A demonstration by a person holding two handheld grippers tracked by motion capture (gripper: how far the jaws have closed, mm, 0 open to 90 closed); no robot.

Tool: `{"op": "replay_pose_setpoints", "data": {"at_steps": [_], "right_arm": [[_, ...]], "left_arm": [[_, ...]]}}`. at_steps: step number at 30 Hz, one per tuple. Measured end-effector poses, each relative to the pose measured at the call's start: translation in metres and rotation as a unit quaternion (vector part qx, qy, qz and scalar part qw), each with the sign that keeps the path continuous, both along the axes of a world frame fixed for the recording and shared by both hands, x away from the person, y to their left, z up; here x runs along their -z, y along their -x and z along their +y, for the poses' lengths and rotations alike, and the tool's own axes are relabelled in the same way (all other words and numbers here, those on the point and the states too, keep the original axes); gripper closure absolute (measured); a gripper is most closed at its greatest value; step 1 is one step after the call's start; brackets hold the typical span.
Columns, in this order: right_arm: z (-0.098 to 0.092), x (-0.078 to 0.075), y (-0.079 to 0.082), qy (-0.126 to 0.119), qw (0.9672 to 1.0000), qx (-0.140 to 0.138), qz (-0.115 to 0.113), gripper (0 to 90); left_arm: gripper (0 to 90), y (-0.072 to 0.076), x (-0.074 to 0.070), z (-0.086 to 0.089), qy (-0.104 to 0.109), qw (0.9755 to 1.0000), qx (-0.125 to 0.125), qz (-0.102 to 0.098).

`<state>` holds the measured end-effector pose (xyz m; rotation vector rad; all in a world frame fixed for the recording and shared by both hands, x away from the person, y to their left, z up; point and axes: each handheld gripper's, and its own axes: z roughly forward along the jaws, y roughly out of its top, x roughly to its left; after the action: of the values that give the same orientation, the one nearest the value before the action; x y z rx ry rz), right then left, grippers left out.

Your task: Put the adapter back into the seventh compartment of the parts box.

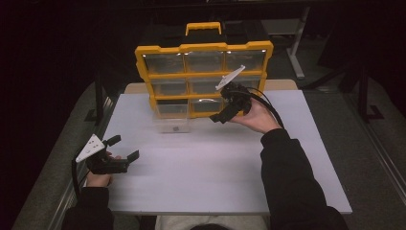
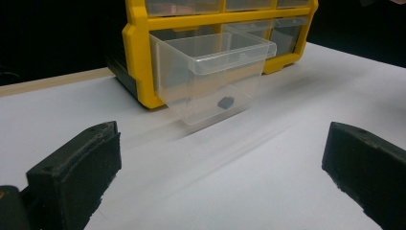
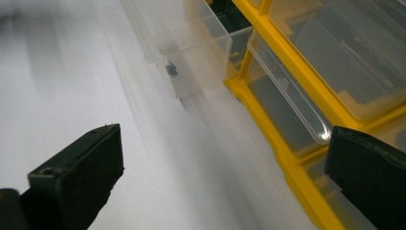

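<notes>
A yellow drawer cabinet [image 1: 141,57] [image 2: 135,57] [image 3: 282,158] with clear drawers stands at the back of the white table [image 1: 215,172]. Its bottom-left clear drawer [image 1: 171,123] [image 2: 210,76] [image 3: 191,48] is pulled out onto the table, with a small dark part [image 2: 225,101] [image 3: 171,70] inside. My left gripper [image 1: 125,147] [image 2: 220,167] rests open near the table's left edge, aimed at that drawer. My right gripper [image 1: 224,114] [image 3: 220,167] is open, held close in front of the cabinet's bottom row, right of the pulled-out drawer.
The cabinet has a yellow carry handle [image 1: 203,26] on top. A wooden strip [image 1: 282,84] runs behind the table. A metal rail [image 1: 383,158] lies along the right side, dark floor around.
</notes>
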<state>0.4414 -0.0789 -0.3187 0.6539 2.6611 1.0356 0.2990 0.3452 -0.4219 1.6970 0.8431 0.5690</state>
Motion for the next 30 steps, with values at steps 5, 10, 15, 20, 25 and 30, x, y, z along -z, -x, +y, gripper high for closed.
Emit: {"op": "replay_pose_setpoints", "data": {"at_steps": [5,10,15,20,25,30], "right_arm": [[-0.008,0.002,0.005,-0.006,1.0,0.005,-0.006,0.0],[-0.019,0.005,0.012,-0.015,0.9998,0.01,-0.008,0.0],[-0.031,0.008,0.017,-0.022,0.9996,0.017,-0.009,0.0],[-0.04,0.013,0.022,-0.023,0.9995,0.023,-0.006,0.0],[-0.049,0.02,0.027,-0.027,0.9993,0.027,-0.002,0.0],[-0.058,0.026,0.033,-0.035,0.9988,0.034,0.002,0.0]], "left_arm": [[0.0,0.0,0.0,0.0,0.0,1.0,0.0,0.001],[0.0,-0.001,0.001,-0.001,-0.001,1.0,0.0,0.003],[0.0,-0.001,0.001,-0.001,-0.003,1.0,0.0,0.004],[0.0,-0.001,0.001,-0.001,-0.003,1.0,-0.001,0.005],[0.0,-0.001,0.002,-0.001,-0.004,1.0,-0.002,0.005],[0.0,-0.001,0.002,-0.001,-0.005,1.0,-0.002,0.005]]}}
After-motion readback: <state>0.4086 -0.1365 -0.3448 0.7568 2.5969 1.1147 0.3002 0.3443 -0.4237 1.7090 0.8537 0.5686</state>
